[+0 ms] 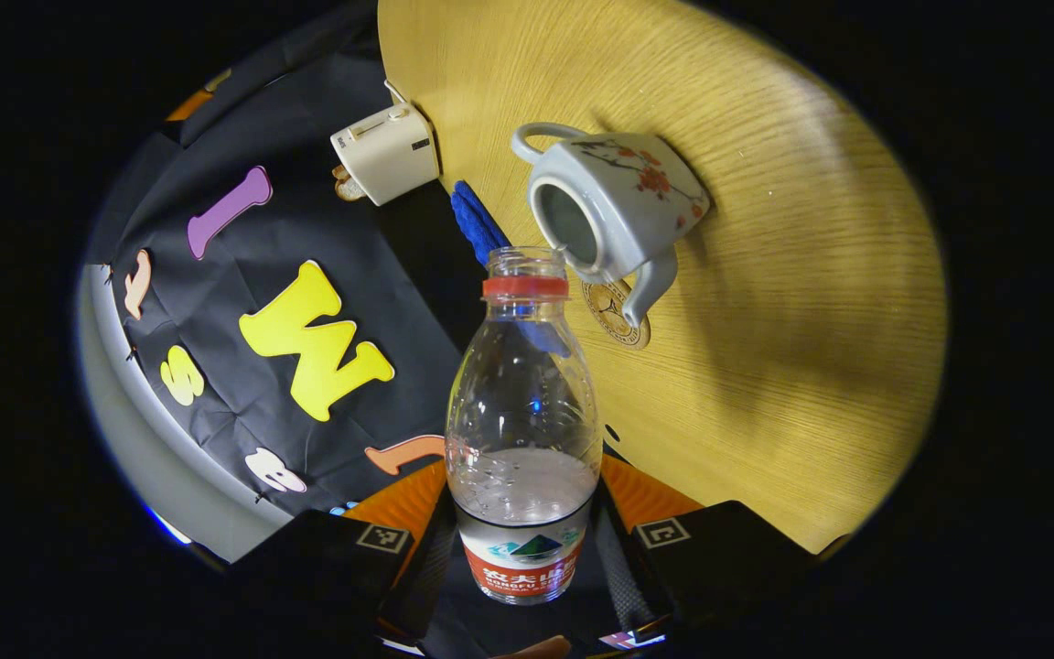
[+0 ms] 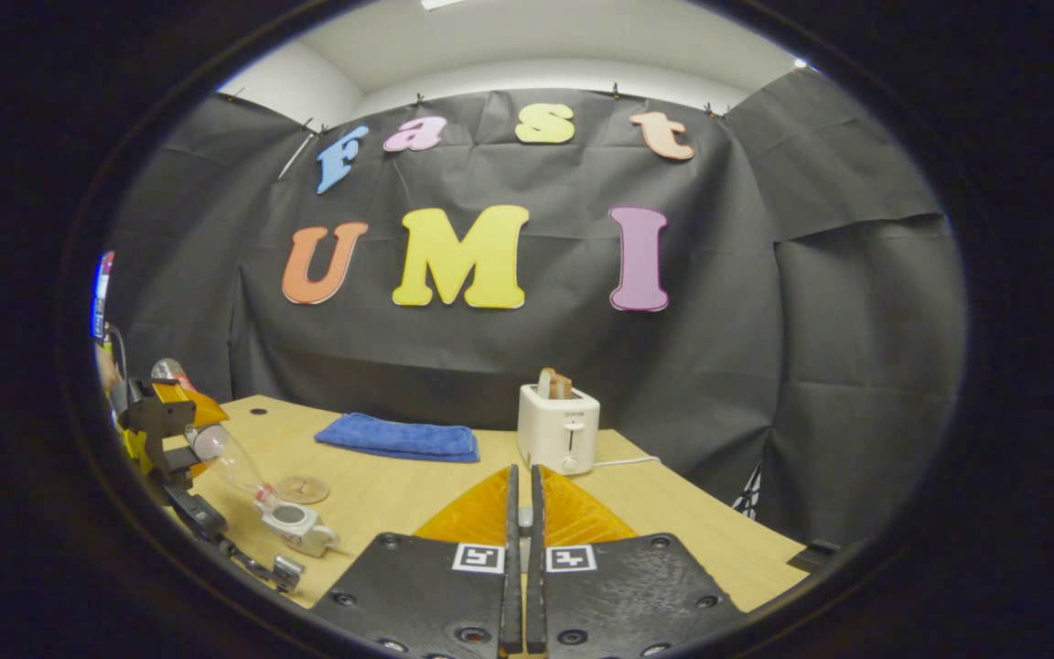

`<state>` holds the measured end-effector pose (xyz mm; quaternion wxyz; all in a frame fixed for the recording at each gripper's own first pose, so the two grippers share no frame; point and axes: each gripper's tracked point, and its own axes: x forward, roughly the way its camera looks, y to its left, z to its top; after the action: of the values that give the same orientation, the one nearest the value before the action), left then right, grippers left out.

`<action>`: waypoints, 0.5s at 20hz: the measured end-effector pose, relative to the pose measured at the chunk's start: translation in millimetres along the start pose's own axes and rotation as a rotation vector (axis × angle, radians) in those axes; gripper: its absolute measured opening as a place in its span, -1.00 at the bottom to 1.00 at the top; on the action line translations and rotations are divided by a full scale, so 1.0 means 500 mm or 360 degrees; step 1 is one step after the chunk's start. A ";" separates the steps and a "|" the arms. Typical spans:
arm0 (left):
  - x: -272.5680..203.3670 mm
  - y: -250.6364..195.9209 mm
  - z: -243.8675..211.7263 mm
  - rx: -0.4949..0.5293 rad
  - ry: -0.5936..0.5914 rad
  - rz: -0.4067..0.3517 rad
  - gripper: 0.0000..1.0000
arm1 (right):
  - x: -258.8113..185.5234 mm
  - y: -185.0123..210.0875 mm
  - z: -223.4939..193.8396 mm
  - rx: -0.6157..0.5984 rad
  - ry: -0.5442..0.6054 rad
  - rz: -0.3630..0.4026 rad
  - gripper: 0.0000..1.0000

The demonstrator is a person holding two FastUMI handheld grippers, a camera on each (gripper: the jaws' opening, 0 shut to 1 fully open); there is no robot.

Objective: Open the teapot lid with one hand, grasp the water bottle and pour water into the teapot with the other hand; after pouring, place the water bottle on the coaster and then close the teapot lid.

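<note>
My left gripper (image 1: pixel 527 499) is shut on a clear water bottle (image 1: pixel 524 412) with a red neck ring and no cap. The bottle is tipped, its mouth close to the open top of the white flowered teapot (image 1: pixel 614 206). The teapot has no lid on it, and its spout lies over a round coaster (image 1: pixel 620 318). Water sits in the bottle's lower part. In the right gripper view the left gripper (image 2: pixel 170 430) tilts the bottle (image 2: pixel 225 458) down over the teapot (image 2: pixel 296 526), beside the coaster (image 2: pixel 302 489). My right gripper (image 2: pixel 523 471) is raised and shut, with a pale sliver of the lid between its fingers.
A white toaster (image 2: pixel 558 426) with toast in it stands at the back of the wooden table (image 2: pixel 381 503), its cord trailing right. A folded blue cloth (image 2: pixel 399 437) lies to its left. Both also appear in the left gripper view: toaster (image 1: pixel 387 151), cloth (image 1: pixel 477 220).
</note>
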<state>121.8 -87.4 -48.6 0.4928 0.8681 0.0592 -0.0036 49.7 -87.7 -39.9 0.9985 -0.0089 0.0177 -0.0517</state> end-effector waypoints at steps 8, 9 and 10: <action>0.001 0.000 0.001 0.0043 0.0020 -0.0005 0.50 | 0.001 0.001 -0.001 0.0013 0.0012 0.0009 -0.96; 0.002 0.001 0.001 0.0046 0.0022 -0.0005 0.49 | 0.000 0.002 -0.001 0.0013 0.0012 0.0011 -0.96; 0.002 0.002 0.003 0.0046 0.0017 -0.0006 0.50 | 0.001 0.002 -0.002 0.0013 0.0012 0.0011 -0.96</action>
<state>122.9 -89.3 -48.4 0.4799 0.8750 0.0634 -0.0006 50.0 -86.9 -40.7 0.9986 -0.0047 0.0213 -0.0483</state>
